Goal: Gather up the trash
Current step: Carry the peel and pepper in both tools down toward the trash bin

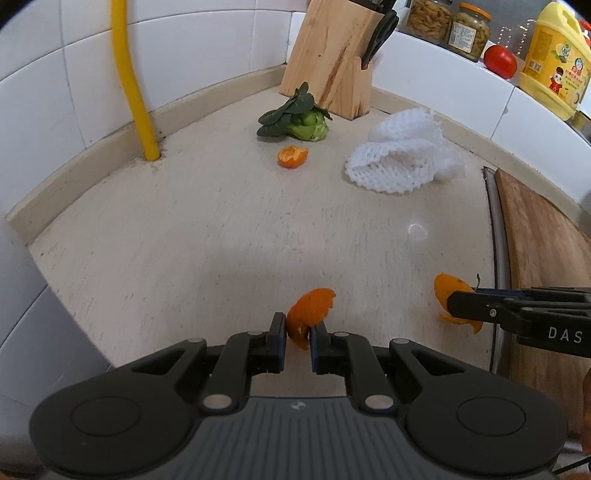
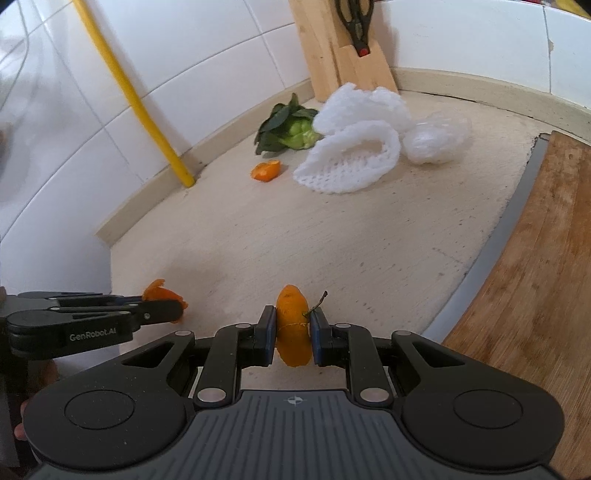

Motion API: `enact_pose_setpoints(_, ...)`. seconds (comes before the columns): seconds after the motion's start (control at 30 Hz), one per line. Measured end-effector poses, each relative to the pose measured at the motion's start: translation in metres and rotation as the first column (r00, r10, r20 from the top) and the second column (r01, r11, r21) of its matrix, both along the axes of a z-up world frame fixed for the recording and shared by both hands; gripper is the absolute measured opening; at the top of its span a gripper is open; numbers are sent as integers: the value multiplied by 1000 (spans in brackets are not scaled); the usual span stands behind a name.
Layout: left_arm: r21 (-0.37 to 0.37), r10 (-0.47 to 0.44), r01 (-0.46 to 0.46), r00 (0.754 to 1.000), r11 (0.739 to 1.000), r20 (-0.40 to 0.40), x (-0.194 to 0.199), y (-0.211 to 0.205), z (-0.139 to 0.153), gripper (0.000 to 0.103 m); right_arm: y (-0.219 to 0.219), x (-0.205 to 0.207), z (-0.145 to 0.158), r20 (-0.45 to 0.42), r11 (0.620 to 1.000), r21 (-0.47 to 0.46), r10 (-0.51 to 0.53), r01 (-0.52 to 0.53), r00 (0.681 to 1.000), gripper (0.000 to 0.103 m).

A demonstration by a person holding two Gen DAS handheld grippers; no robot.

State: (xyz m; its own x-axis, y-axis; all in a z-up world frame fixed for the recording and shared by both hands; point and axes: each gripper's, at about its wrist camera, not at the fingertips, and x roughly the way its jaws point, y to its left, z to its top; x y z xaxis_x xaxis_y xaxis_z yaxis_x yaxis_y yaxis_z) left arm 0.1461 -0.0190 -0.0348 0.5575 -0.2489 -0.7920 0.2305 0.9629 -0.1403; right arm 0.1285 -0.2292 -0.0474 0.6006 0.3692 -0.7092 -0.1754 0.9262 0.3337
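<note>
Jaws of left gripper [image 1: 297, 336] clamp one peel [image 1: 309, 314]; right gripper [image 2: 293, 334] jaws clamp another peel [image 2: 293, 328], both low centre above desk [image 1: 184, 229].

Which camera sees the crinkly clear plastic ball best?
The right wrist view: the clear plastic ball sits in the open beside the white foam net. In the left wrist view the net hides nearly all of it.

Knife block [image 2: 343, 48] top cropped; jar labels [image 1: 463, 35] unreadable.
</note>
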Motion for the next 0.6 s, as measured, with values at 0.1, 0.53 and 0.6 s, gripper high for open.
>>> enact_pose_setpoints(0.1,4,0,0,1000,1000,0,-8,2,0,10,4,-5,-1,-3,1000,3,8,-8,1000,25)
enact_pose_setpoints(0.53,8,-3,3,1000,1000,1,-36,10,2,10,19,-25,-2,-14,999,21,36,-36,999,25)
enact_pose_setpoints(0.6,7,-7,7,1000,1000,3,-41,10,2,10,21,-29,-1,-12,999,23,38,-38,999,25)
